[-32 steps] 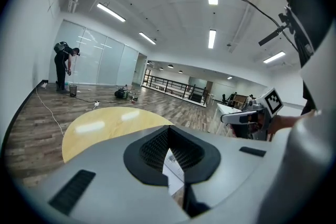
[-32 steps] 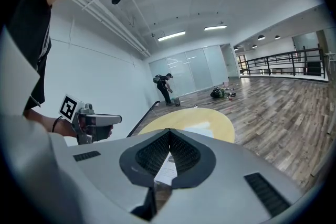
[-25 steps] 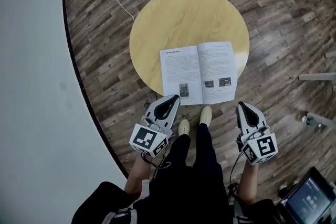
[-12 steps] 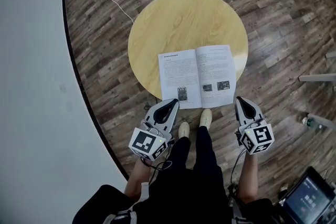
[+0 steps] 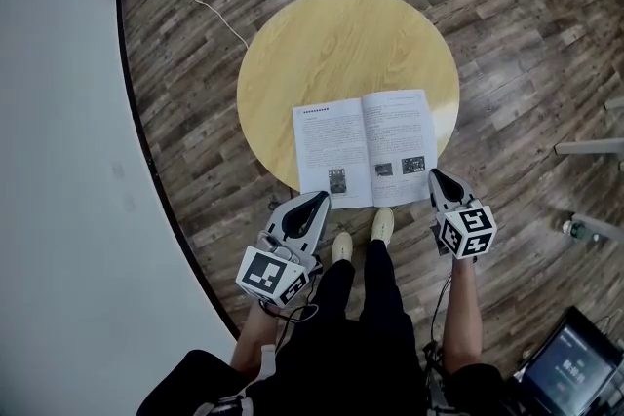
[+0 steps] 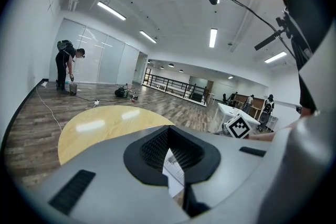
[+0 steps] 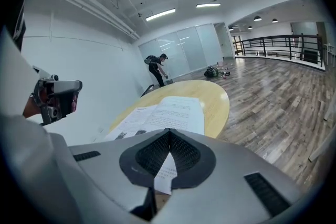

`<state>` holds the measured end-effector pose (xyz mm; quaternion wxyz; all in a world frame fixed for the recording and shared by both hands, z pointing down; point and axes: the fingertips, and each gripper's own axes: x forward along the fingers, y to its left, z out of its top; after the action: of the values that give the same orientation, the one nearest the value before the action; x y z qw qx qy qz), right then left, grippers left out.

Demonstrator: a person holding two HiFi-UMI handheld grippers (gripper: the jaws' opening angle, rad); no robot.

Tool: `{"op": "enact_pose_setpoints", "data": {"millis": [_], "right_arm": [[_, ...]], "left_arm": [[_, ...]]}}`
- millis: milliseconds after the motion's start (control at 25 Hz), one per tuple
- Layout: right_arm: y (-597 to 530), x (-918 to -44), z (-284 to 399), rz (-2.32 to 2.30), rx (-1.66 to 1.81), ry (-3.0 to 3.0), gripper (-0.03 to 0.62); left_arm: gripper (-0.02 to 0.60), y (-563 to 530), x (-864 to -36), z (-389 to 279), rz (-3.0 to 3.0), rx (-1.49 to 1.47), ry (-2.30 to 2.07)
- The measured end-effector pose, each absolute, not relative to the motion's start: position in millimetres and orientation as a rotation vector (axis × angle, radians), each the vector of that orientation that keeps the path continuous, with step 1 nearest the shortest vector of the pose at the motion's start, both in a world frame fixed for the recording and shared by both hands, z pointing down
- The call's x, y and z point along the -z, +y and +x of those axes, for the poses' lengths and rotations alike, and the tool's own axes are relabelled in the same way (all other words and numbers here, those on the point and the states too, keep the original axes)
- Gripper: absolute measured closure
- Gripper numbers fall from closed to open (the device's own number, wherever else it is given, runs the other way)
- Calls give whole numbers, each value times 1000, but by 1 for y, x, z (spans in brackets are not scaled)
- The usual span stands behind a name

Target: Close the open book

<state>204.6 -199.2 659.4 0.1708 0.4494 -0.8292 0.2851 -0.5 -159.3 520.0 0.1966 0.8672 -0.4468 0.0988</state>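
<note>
An open book (image 5: 366,148) lies flat on the near edge of a round yellow table (image 5: 331,44), its pages white with text and small pictures. My left gripper (image 5: 322,198) hangs shut just short of the book's near left corner, holding nothing. My right gripper (image 5: 434,174) is shut and empty, its tips at the book's near right corner. In the right gripper view the book (image 7: 163,113) spreads just beyond the closed tips (image 7: 169,131). In the left gripper view a strip of page (image 6: 173,165) shows through the closed tips (image 6: 168,128).
Wood plank floor surrounds the table. A white cable (image 5: 210,10) runs across the floor behind it. A laptop (image 5: 575,370) sits at the bottom right. The holder's shoes (image 5: 382,221) stand by the table's near edge. A person (image 6: 65,68) stands far off by the glass wall.
My right gripper has moved forward and down to the book's near right corner. The left gripper has stayed where it was.
</note>
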Motion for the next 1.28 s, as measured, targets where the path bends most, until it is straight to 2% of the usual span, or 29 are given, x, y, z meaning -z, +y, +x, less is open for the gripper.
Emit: {"op": "enact_pose_setpoints", "data": {"millis": [600, 640, 840, 1040, 1280], "right_arm": [[-201, -684, 217, 1286, -854, -2272, 583], [-200, -686, 217, 1283, -868, -2267, 534], [-201, -700, 222, 1274, -927, -2225, 386], [-195, -716, 220, 1225, -1033, -2201, 279], [-193, -731, 218, 1207, -1106, -2187, 276]], "left_arm": [[583, -159, -521, 0, 2415, -268, -1253], [583, -159, -522, 0, 2415, -268, -1253], [583, -162, -525, 0, 2411, -271, -1252], [583, -162, -527, -1, 2403, -276, -1253], [583, -163, -533, -3, 2392, -293, -1257]]}}
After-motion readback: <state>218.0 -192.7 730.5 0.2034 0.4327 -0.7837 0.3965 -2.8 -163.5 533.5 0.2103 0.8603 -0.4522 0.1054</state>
